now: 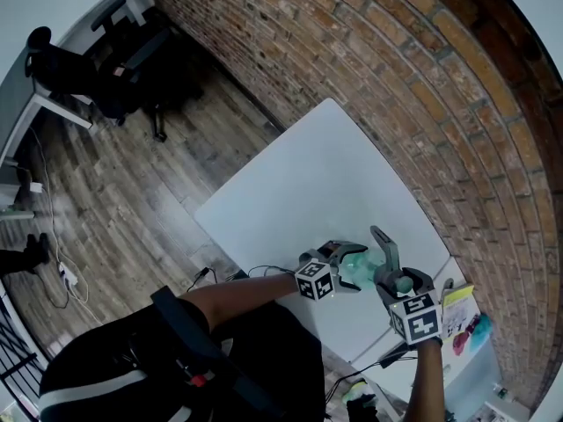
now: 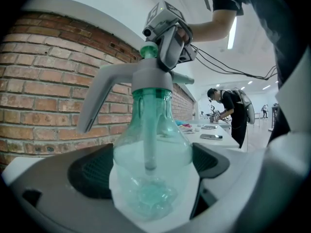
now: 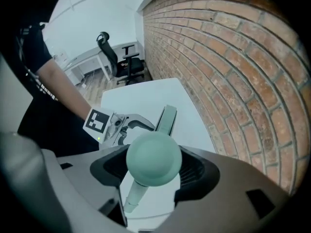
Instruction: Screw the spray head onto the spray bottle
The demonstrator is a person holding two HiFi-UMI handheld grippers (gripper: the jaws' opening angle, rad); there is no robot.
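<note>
The left gripper (image 1: 350,266) reaches in level, its jaws clamped on the body of the clear green spray bottle (image 2: 154,159), upright over the white table (image 1: 308,183). The grey spray head (image 2: 143,76) sits on the bottle's neck. The right gripper (image 1: 398,280) points down, pinching the head's green top knob (image 3: 154,159). A brick wall (image 1: 422,86) runs alongside.

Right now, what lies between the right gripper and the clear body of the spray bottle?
The gray spray head, sitting on the spray bottle's neck. The left gripper view shows it: the right gripper grips its green knob from above.
</note>
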